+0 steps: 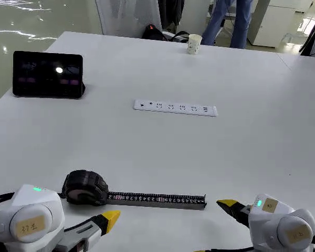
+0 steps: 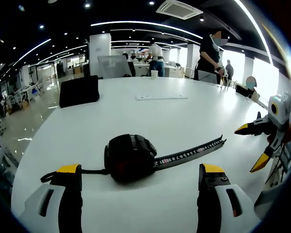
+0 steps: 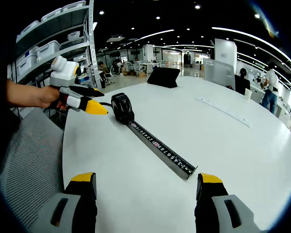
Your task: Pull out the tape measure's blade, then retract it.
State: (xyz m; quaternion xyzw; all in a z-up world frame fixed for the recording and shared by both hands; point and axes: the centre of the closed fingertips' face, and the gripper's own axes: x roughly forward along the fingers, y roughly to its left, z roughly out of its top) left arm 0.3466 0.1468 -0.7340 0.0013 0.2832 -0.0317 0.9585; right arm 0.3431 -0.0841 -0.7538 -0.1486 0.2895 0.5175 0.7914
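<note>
In the head view, the tape measure [image 1: 97, 191] is seen lying on the white table [image 1: 199, 152] near its front edge. The blade [image 1: 157, 199] is drawn out to the person's right, so the long axis runs crosswise between the two grippers. The case [image 1: 83, 186] is found just beside the left gripper [image 1: 102, 226]. The hook end [image 1: 203, 201] is found near the right gripper [image 1: 236, 210], not touching it.

In the left gripper view, the jaws are spread wide and nothing is held. The case is met straight ahead, just beyond the tips.

In the right gripper view, the jaws are likewise parted and empty. The hook end lies just ahead between them, with the blade running away toward the case.

Retraction is judged to remain. The case is nearer the left gripper, the tip nearer the right.
</note>
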